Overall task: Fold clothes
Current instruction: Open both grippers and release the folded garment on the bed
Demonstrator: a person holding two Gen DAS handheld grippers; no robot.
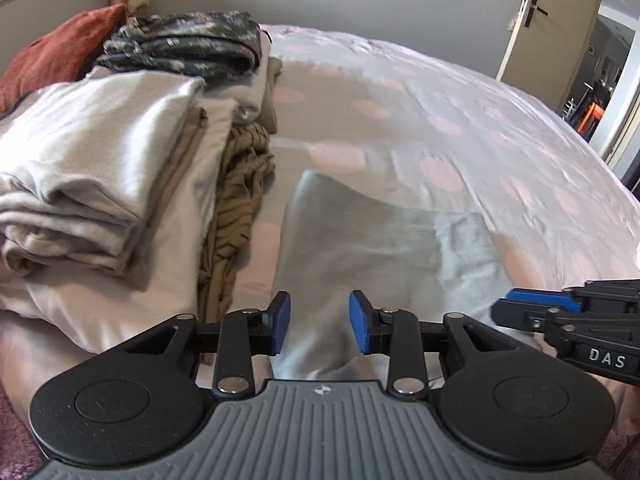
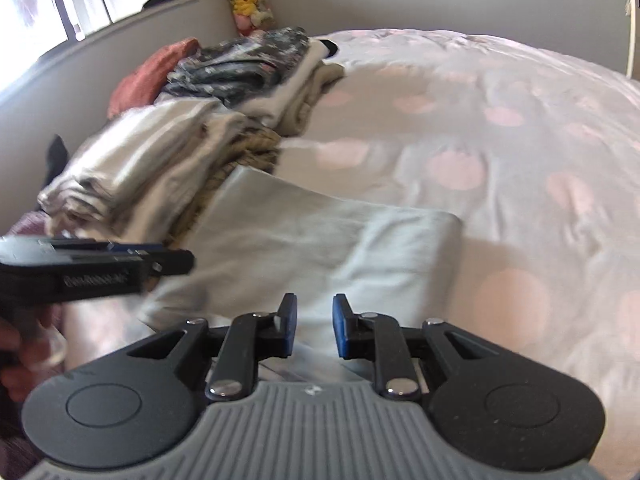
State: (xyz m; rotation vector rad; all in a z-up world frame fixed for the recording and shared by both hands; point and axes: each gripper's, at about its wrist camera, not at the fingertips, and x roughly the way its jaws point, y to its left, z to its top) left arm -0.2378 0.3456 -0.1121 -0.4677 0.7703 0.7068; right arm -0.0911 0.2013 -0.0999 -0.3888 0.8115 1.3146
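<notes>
Left wrist view: left gripper (image 1: pixel 319 322) fingers spread, nothing between them; pale grey garment (image 1: pixel 384 248) lies flat on bed (image 1: pixel 500 128) just ahead of the tips. Right gripper (image 2: pixel 314 326) fingers also spread, over same garment's near edge. Folded stack (image 1: pixel 100 168) sits left of both. Judgement: garment looks part-folded or done; if gripping, pinch a corner w/ each side, keep edges aligned. No containers visible.
</notes>
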